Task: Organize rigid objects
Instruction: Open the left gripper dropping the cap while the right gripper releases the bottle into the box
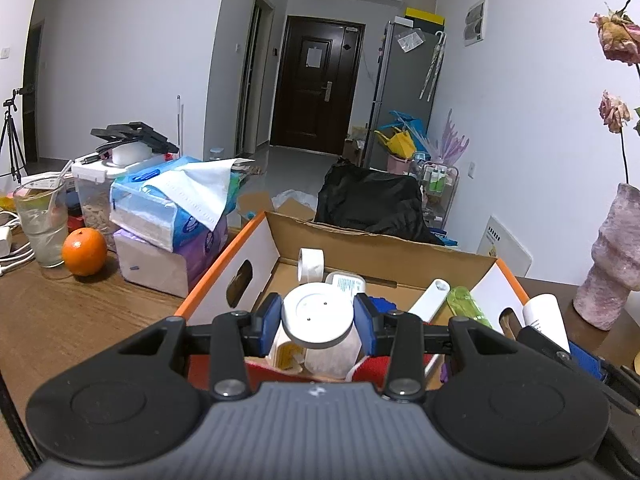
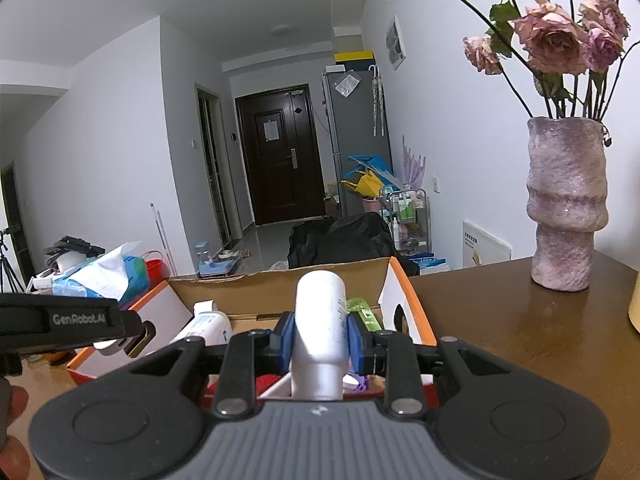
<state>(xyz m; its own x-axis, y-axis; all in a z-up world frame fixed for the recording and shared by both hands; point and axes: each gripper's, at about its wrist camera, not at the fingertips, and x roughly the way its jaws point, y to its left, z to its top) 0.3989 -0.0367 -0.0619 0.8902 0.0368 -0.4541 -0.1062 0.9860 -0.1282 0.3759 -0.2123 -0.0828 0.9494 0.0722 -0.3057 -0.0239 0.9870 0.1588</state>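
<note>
An open cardboard box (image 1: 384, 254) with orange-edged flaps stands on the wooden table and holds several items. My left gripper (image 1: 318, 318) is shut on a white-lidded jar (image 1: 318, 314), held over the box's near side. My right gripper (image 2: 320, 336) is shut on a white bottle (image 2: 322, 320), also over the box (image 2: 280, 288); that bottle shows at the right of the left wrist view (image 1: 546, 318). In the box lie a white tape roll (image 1: 311, 264), a white tube (image 1: 430, 300), a green bottle (image 1: 466, 304) and a labelled white container (image 2: 206, 328).
Left of the box stand tissue packs (image 1: 172, 216), an orange (image 1: 84, 252), a glass (image 1: 42, 224) and a lidded food container (image 1: 94, 196). A pink vase of dried roses (image 2: 566, 204) stands on the table to the right. The left gripper's body (image 2: 68, 320) reaches in from the left.
</note>
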